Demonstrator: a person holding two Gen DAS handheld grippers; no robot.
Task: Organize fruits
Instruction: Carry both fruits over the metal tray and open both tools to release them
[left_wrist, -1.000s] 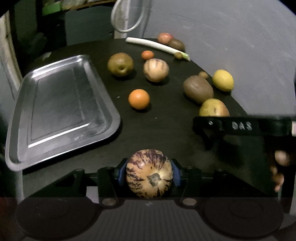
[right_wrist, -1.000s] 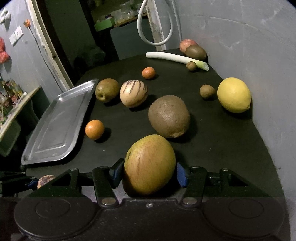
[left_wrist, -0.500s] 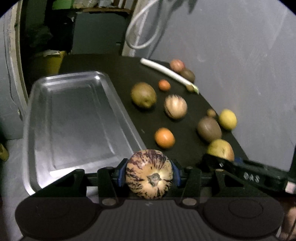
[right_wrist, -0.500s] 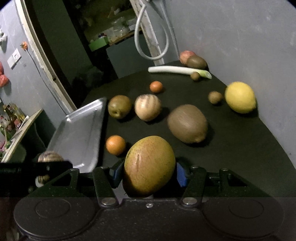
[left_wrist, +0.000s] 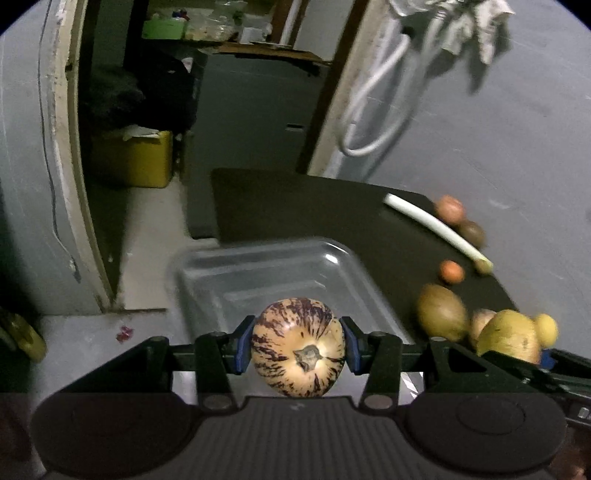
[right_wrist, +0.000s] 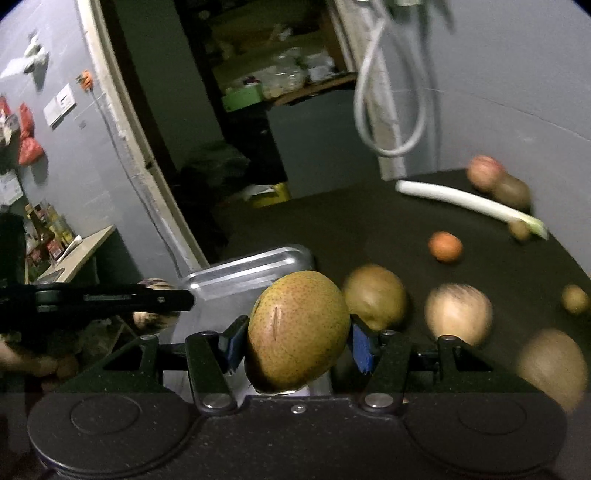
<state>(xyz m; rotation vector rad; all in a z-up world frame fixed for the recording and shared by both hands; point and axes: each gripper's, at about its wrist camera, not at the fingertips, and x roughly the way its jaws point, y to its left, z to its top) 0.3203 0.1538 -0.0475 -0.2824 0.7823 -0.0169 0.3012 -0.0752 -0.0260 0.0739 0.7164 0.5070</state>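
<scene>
Dim room; grey wall (left_wrist: 517, 129), open doorway (right_wrist: 177, 110), yellow bin (left_wrist: 136, 158).

Tray (left_wrist: 207, 269), fruit on black table (left_wrist: 295, 206)

Cream melon (left_wrist: 298, 347) streaked purple; yellow-green mango (right_wrist: 298, 330) speckled brown; silver tray (left_wrist: 280, 273); black table (right_wrist: 332, 221); small, seemingly orange fruit (right_wrist: 445, 246).

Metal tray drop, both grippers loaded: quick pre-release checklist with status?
1. Left gripper clamped on striped melon: ok.
2. Right gripper clamped on mango: ok.
3. Metal tray bare where visible: ok.
4. Melon lined up over tray: ok.
5. Mango past tray rim: cannot tell, only a tray corner shows.
6. Clearance between the two grippers: cannot tell, frames blurred.
</scene>
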